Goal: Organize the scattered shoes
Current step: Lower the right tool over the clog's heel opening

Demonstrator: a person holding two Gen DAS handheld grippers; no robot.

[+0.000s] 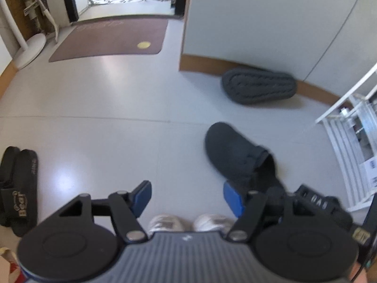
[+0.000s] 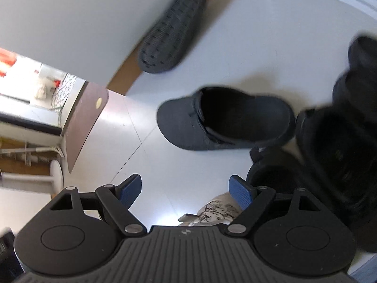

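Grey clog upright on the floor, its mate sole-up by the wall.
Both grippers, left and right, gape wide and empty; best pinch the clog's heel rim squarely before lifting.

Colours: mostly dark footwear on pale grey floor.
Dark grey closed-toe slipper upright; matching dark grey slipper shows a dotted tread sole. Black slide sandals carry gold "Bear" lettering. Glossy pale grey tile floor; brown doormat with a yellow round spot; tan skirting board; white slatted rack. Gripper pads blue, bodies black.
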